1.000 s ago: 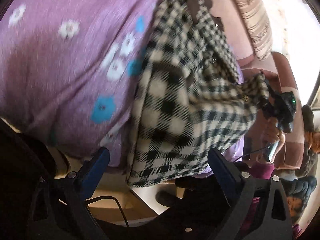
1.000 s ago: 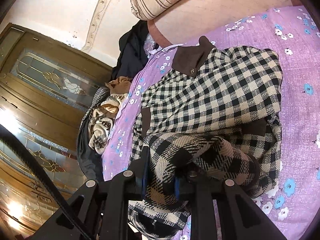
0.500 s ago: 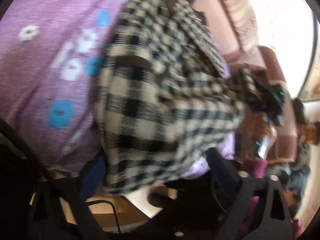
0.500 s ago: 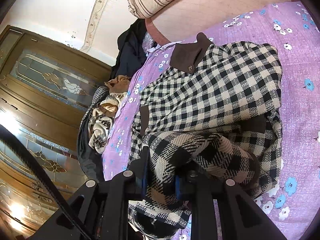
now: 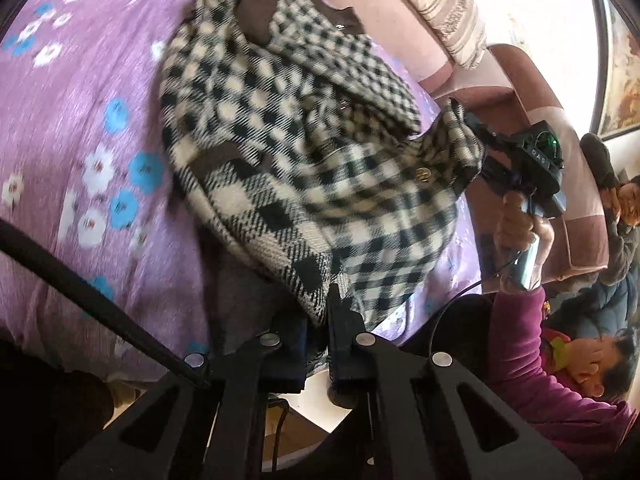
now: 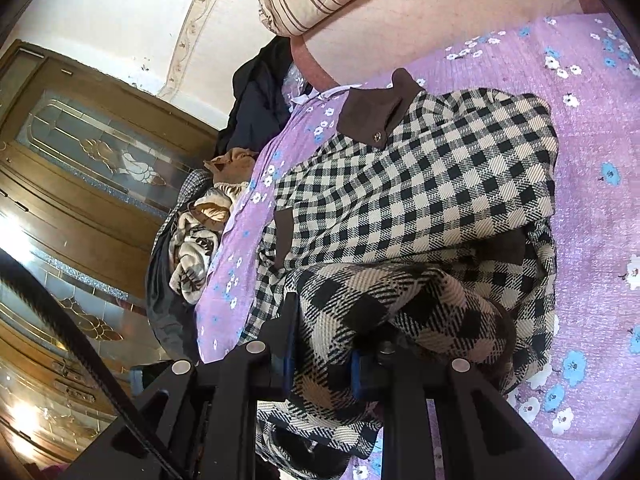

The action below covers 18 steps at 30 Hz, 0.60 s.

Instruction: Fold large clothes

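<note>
We hold the coat (image 5: pixel 304 168) on the bed (image 5: pixel 80 160), each hand-held gripper clamped on a hem corner to carry it up toward the collar (image 6: pixel 376 112). The left hand-held gripper (image 5: pixel 318 340), spread wide a second ago, has now pinched the cloth; the right hand-held gripper (image 6: pixel 320 352) keeps its grip.

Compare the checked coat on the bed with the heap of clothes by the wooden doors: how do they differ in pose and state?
The checked coat lies spread on the purple sheet, partly folded; the heap of clothes is crumpled at the bed's edge. The coat is clamped by the left gripper and right gripper; nothing holds the heap. The coat is a single black-and-cream garment; the heap mixes several garments in tan, cream and dark cloth. Both rest on the bed.
</note>
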Each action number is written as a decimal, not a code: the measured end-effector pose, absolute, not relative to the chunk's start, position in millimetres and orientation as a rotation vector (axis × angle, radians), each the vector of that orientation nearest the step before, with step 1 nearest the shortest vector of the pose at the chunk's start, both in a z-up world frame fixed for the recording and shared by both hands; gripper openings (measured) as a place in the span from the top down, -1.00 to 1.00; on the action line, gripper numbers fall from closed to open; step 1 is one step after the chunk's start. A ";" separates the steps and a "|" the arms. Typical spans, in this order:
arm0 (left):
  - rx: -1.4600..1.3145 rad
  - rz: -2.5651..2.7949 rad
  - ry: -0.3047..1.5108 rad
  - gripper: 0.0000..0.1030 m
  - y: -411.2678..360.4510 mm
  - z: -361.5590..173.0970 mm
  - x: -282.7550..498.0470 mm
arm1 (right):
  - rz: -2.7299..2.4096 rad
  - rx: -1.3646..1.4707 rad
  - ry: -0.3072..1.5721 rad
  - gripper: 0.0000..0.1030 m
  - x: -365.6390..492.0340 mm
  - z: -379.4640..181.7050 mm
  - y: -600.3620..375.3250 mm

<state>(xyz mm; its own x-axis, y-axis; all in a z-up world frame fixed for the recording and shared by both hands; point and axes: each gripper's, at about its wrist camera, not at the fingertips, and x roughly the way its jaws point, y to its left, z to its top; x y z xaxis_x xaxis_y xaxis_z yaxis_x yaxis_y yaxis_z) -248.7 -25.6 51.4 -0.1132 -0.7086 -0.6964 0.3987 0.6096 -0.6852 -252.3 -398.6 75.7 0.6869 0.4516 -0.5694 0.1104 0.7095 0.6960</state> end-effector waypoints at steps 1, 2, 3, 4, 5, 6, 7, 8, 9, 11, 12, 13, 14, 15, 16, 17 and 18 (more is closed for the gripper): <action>-0.286 -0.971 1.380 0.88 -24.2 56.4 -247.2 | 0.214 0.773 0.804 0.54 -253.6 77.6 -397.3; -0.289 -0.979 1.363 0.88 -25.2 63.1 -244.6 | 0.214 0.769 0.799 0.54 -255.9 79.5 -397.7; -0.293 -0.988 1.345 0.88 -29.2 69.8 -240.9 | 0.213 0.765 0.793 0.54 -257.5 81.5 -398.0; -0.291 -0.998 1.329 0.88 -30.8 77.6 -236.9 | 0.211 0.760 0.784 0.55 -259.0 84.9 -399.2; -0.281 -1.010 1.306 0.88 -33.5 88.2 -231.0 | 0.210 0.758 0.776 0.55 -259.1 87.6 -400.9; -0.271 -1.017 1.280 0.88 -36.5 98.8 -224.9 | 0.207 0.761 0.766 0.55 -258.8 90.5 -403.4; -0.266 -1.023 1.254 0.88 -38.6 108.9 -217.6 | 0.201 0.768 0.754 0.55 -256.9 94.2 -408.0; -0.271 -1.035 1.223 0.88 -43.0 120.9 -206.6 | 0.196 0.772 0.748 0.55 -255.0 96.2 -411.5; -0.280 -1.048 1.195 0.88 -48.2 131.4 -194.4 | 0.188 0.776 0.743 0.55 -252.5 97.6 -415.5; -0.291 -1.043 1.149 0.88 -58.3 145.9 -168.2 | 0.159 0.787 0.738 0.55 -243.7 98.8 -428.0; -0.300 -1.038 1.137 0.88 -64.7 150.0 -153.2 | 0.146 0.794 0.738 0.55 -240.0 98.5 -432.3; -0.311 -1.032 1.132 0.88 -70.1 152.0 -138.9 | 0.121 0.811 0.737 0.55 -232.9 96.8 -441.6; -0.320 -1.018 1.129 0.88 -79.6 152.1 -117.7 | 0.103 0.828 0.735 0.55 -227.7 95.1 -449.0; -0.325 -1.002 1.125 0.88 -86.8 151.0 -101.6 | 0.084 0.846 0.732 0.55 -221.6 92.9 -457.2; -0.328 -0.979 1.116 0.88 -95.0 148.8 -84.9 | 0.061 0.867 0.729 0.55 -213.9 89.6 -467.0; -0.345 -0.944 1.108 0.88 -104.2 142.8 -62.3 | 0.033 0.890 0.727 0.55 -205.8 85.3 -477.7; -0.376 -0.914 1.113 0.88 -108.0 135.4 -43.7 | 0.013 0.908 0.726 0.55 -198.4 81.0 -486.4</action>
<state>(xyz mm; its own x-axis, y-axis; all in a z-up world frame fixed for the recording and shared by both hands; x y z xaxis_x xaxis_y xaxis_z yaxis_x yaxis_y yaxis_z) -43.7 -108.0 135.4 0.1408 -0.7857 -0.6024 0.4387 0.5950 -0.6735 -198.4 -486.4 81.0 0.7646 0.3040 -0.5683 0.2842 0.6324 0.7206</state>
